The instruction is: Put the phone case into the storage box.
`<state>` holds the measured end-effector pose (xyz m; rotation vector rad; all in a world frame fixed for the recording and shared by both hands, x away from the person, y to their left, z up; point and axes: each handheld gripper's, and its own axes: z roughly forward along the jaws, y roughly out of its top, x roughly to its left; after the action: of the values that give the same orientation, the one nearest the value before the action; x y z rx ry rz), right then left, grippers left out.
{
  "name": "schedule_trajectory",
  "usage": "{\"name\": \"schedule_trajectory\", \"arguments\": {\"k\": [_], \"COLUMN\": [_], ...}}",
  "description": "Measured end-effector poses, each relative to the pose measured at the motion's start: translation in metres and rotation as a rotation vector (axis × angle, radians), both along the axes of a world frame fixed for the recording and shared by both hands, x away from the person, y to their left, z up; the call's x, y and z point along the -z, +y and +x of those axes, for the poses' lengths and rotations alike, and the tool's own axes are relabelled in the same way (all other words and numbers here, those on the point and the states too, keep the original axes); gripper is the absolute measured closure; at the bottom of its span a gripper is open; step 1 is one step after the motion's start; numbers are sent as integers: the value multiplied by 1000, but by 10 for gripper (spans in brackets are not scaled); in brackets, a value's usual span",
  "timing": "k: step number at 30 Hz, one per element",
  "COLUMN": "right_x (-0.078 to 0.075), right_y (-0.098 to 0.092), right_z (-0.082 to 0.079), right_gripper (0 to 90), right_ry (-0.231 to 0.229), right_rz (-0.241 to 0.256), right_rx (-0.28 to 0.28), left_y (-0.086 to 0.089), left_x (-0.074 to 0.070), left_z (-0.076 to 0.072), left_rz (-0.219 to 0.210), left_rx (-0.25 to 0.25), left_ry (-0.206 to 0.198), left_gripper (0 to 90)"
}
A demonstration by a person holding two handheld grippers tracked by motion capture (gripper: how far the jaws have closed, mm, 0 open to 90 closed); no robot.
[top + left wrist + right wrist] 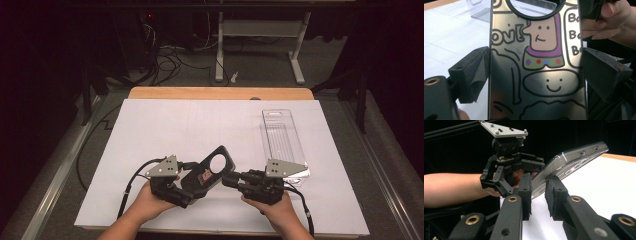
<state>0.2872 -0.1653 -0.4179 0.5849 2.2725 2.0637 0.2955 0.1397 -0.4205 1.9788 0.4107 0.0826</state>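
Note:
A dark glossy phone case (pixel 210 172) with a round camera hole and cartoon drawings is held tilted above the white sheet near the front edge. My left gripper (pixel 196 181) is shut on it, with one pad on each long side of the case (pixel 541 62). My right gripper (pixel 229 179) comes in from the right. Its two jaws (pixel 539 192) straddle the thin edge of the case (pixel 571 162) near one end and appear shut on it.
A clear plastic box (pixel 282 140) lies lengthwise on the right of the white sheet (pixel 165 130). The sheet covers a wooden table (pixel 220 93). Dark floor, cables and a desk frame lie beyond the far edge.

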Motion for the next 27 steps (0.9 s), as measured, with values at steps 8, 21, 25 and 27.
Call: {"name": "schedule_trajectory", "arguments": {"k": [8, 21, 25, 27], "right_x": [0, 2, 2, 2], "right_y": [-1, -1, -1, -1], "right_z": [0, 2, 2, 2], "right_gripper": [778, 803, 812, 817], "right_ry": [4, 27, 32, 34], "right_rz": [5, 24, 31, 33], "right_rx": [-3, -23, -25, -27], "left_y": [-1, -2, -2, -2], "left_x": [0, 1, 1, 1], "left_z": [0, 0, 0, 0], "left_rz": [4, 6, 6, 8], "left_rx": [2, 1, 2, 2], "left_ry": [-1, 1, -1, -3], "left_gripper": [131, 130, 131, 131]}}
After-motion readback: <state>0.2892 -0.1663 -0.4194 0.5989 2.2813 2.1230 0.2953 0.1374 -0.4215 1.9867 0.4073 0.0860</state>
